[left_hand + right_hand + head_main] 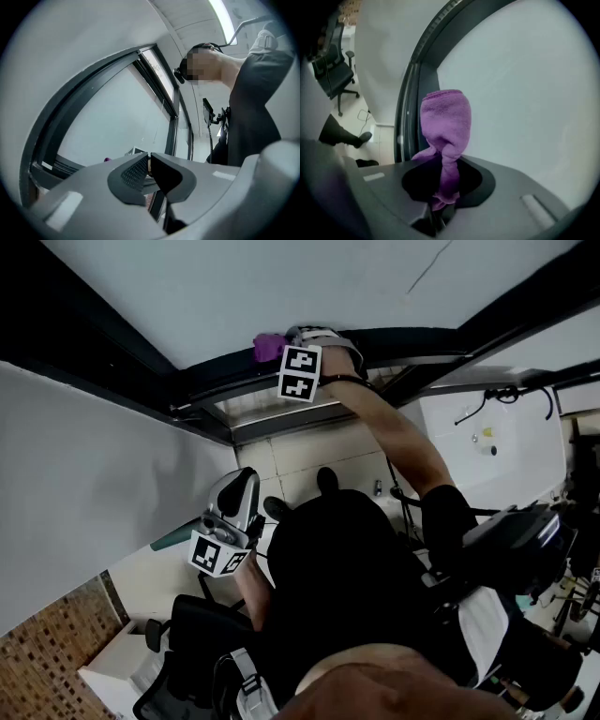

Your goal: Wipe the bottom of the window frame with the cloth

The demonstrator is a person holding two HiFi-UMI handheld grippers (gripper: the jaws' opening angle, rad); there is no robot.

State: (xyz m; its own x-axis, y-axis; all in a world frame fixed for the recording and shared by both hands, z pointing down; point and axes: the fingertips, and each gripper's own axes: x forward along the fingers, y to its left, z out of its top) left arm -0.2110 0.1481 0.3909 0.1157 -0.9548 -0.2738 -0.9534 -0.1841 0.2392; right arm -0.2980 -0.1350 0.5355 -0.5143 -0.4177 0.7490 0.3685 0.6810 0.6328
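Observation:
A purple cloth (445, 126) sticks out from my right gripper (443, 187), which is shut on it. In the head view the right gripper (286, 351) is stretched out to the dark window frame (234, 376), with the cloth (268, 347) against the frame's bottom rail. The cloth's bunched end lies beside the frame (410, 98) at the edge of the pale glass (525, 93). My left gripper (232, 512) hangs back near the person's body, away from the window. Its jaws (149, 171) are closed together with nothing between them.
A grey wall (84, 465) runs along the left of the window. Below are a tiled floor (300, 460), a black office chair (187, 643) and a white table (497, 442) at the right. The person's dark torso (356, 596) fills the lower middle.

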